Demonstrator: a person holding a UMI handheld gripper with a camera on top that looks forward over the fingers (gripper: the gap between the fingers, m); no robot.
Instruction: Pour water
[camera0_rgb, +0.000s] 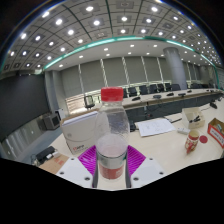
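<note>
Right up close, the hand-held gripper (111, 170) has its two pink pads (88, 160) pressed against either side of a clear plastic bottle (112, 135), pinching it around the lower body. That bottle stands upright between the fingers, red cap (112, 95) on top, and it looks roughly half full of water. Whether its base rests on the counter (170, 150) or hangs just above it, I cannot tell.

Beyond the fingers, papers (155, 126) lie spread on the counter, and off to the right sits a small dark-capped jar (193, 138) with what looks like a red box (215, 132) beside it. No obvious cup or glass shows itself from here.

My read: this is the grip-and-carry stage, pouring not yet begun. That cap appears to be on, so it would need to come off first. Next move calls for finding a receiving vessel, bringing the bottle over it and tipping slowly, keeping the squeeze firm so the smooth plastic does not slip.
</note>
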